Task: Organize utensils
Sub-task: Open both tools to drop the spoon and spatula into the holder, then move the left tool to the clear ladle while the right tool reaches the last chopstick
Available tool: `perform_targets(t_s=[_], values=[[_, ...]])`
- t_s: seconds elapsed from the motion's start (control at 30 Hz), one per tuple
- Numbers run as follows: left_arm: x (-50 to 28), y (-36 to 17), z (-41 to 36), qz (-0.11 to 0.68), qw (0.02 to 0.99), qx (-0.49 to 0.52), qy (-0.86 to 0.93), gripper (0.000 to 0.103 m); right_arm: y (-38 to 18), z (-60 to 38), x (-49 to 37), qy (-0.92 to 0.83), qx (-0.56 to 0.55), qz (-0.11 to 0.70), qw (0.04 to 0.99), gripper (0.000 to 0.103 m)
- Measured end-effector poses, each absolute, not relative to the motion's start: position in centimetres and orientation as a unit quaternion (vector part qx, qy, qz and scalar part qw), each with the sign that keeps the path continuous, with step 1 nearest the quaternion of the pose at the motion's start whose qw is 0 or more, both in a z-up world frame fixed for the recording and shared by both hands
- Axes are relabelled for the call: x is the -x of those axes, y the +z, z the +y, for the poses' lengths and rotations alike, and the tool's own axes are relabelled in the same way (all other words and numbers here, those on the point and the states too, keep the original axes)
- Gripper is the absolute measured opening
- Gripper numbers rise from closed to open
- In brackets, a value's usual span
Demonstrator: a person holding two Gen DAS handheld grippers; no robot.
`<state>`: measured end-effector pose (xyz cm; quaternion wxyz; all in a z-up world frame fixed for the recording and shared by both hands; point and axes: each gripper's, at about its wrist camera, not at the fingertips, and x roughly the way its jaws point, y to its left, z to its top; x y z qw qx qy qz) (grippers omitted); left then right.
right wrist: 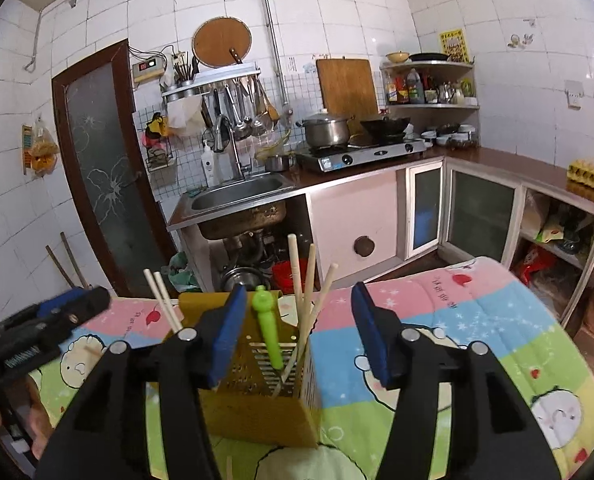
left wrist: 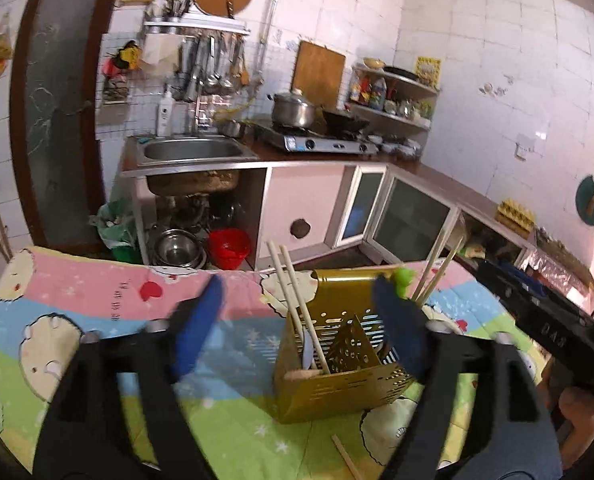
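**Both grippers released above the caddy**

The gold utensil caddy [right wrist: 257,392] is standing on the cartoon-print desk [right wrist: 457,340], holding chopsticks [right wrist: 305,300] and a green-handled utensil [right wrist: 269,328]. The left gripper [left wrist: 301,328] and right gripper [right wrist: 297,332] are hovering spread wide, grasping nothing.

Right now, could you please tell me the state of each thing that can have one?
Left claw: open, empty.
Right claw: open, empty.
Gold utensil holder: upright, holding utensils.
Green utensil: standing in holder.
Loose chopstick: lying on blanket.
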<state>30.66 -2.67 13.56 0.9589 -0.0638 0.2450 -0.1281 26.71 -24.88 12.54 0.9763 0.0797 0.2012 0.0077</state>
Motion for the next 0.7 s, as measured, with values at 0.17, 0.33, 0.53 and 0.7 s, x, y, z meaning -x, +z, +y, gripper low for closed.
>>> perform_targets(t_s=[0.17, 0.33, 0.53, 0.7], values=[[-27.6, 14.1, -1.1, 0.234, 0.966, 0.052, -0.098, 0.098, 11.9, -23.8, -24.0, -0.007, -0.06, 0.21, 0.976, 0.058], [-26.2, 11.6, 0.7, 0.255, 0.963, 0.045, -0.071, 0.098, 9.1, -22.4, -22.6, -0.008, -0.043, 0.236, 0.971, 0.058], [-25.6, 6.5, 2.3, 0.298, 0.953, 0.031, -0.041, 0.098, 4.6, -21.0, -22.3, -0.007, -0.041, 0.28, 0.959, 0.058], [-25.6, 2.0, 2.5, 0.338, 0.941, 0.007, -0.026, 0.098, 0.6, -19.9, -22.7, -0.011, -0.024, 0.317, 0.948, 0.058]])
